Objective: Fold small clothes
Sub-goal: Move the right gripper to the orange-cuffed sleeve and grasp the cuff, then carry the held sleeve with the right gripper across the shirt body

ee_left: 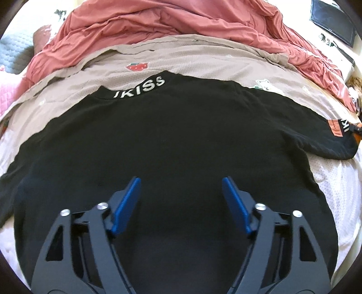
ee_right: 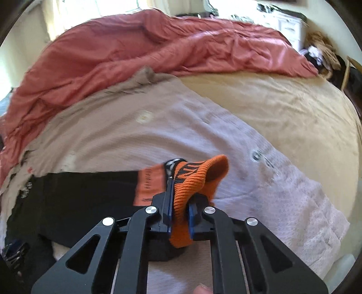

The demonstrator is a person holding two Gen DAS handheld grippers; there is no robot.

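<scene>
Black cotton sweatshirt (ee_left: pixel 176 140): lettered "IKISS" at its collar, spread flat across my beige patterned bedsheet (ee_left: pixel 203 61).
Orange ribbed cuff (ee_right: pixel 194 178): pinched in my right gripper (ee_right: pixel 179 217), jaws clamped tight.
Left gripper (ee_left: pixel 181 203): jaws apart over the sweatshirt's body, nothing between them.
Crumpled pink-red duvet (ee_left: pixel 181 20): at 12 o'clock.

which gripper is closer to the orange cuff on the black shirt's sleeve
Right. The right gripper is clamped on the orange cuff. The left gripper stands open over the middle of the black shirt, well away from the cuff.
</scene>
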